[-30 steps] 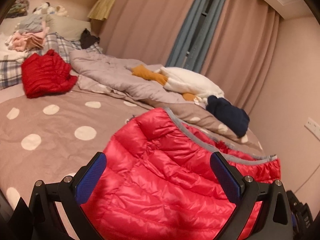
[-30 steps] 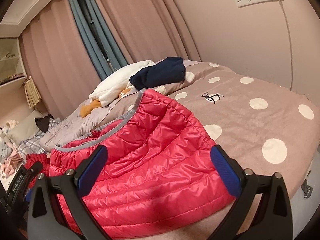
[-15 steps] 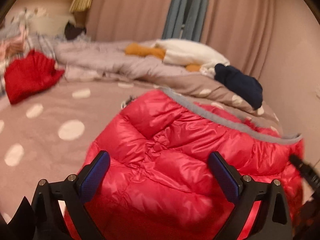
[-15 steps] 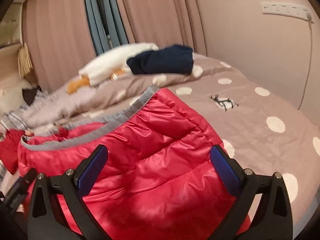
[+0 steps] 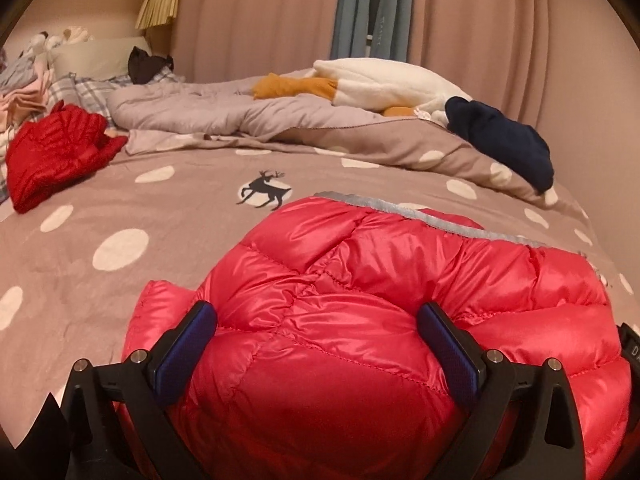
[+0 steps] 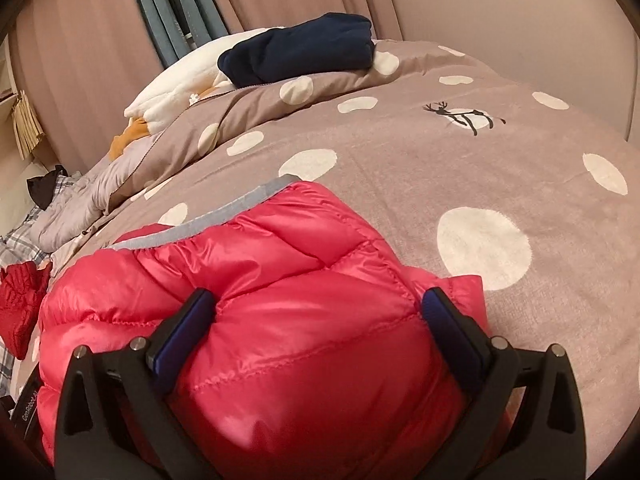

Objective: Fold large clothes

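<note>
The jacket [image 5: 360, 320] lies on the bed [image 5: 120, 280] at its near edge, bulging between the spread fingers of both hand-held grippers. Behind it a rumpled quilt [image 5: 224, 116] crosses the bed, a plush toy [image 5: 384, 88] on it. A second jacket [image 5: 56, 152] lies far left, a folded garment [image 5: 500, 140] far right.

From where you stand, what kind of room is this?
Most likely a bedroom: a bed with a polka-dot duvet, a pillow at its head, floor-length curtains behind, and clothes such as a red puffer jacket lying on the bed.
</note>
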The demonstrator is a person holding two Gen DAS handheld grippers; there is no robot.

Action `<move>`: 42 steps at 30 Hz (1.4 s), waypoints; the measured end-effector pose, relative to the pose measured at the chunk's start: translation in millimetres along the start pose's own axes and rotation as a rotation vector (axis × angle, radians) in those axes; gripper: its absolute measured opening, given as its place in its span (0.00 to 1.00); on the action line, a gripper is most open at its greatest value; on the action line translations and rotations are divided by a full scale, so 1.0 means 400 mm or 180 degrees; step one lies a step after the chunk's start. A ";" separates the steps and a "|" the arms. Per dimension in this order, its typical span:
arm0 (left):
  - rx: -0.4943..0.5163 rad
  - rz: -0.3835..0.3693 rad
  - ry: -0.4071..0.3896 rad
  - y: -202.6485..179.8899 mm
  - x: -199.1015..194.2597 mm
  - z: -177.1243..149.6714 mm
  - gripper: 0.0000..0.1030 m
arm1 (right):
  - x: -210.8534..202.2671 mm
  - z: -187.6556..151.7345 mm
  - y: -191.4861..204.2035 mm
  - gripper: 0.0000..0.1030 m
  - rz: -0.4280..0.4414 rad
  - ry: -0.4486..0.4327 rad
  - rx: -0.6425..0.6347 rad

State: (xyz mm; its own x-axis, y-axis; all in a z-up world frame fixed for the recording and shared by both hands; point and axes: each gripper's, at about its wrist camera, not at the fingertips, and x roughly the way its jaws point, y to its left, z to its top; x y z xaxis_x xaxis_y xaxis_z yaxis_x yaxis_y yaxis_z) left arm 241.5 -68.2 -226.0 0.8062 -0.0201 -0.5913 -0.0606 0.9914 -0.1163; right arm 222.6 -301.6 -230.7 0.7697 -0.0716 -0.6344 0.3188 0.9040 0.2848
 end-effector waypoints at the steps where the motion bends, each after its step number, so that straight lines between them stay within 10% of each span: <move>1: 0.0009 0.0010 -0.0009 -0.002 -0.001 0.001 0.97 | 0.004 -0.001 0.005 1.00 -0.0001 -0.0018 -0.0001; 42: 0.0088 0.0251 -0.0125 -0.032 -0.008 -0.004 0.99 | -0.006 -0.006 0.014 1.00 -0.0285 -0.0206 -0.0085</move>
State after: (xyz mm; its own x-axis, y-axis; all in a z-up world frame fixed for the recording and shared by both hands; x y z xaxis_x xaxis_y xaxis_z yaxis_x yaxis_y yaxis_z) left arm 238.8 -81.0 -223.8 0.8221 0.0628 -0.5659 -0.1089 0.9929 -0.0481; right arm 221.2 -295.3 -229.2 0.7732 -0.1789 -0.6084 0.3737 0.9036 0.2092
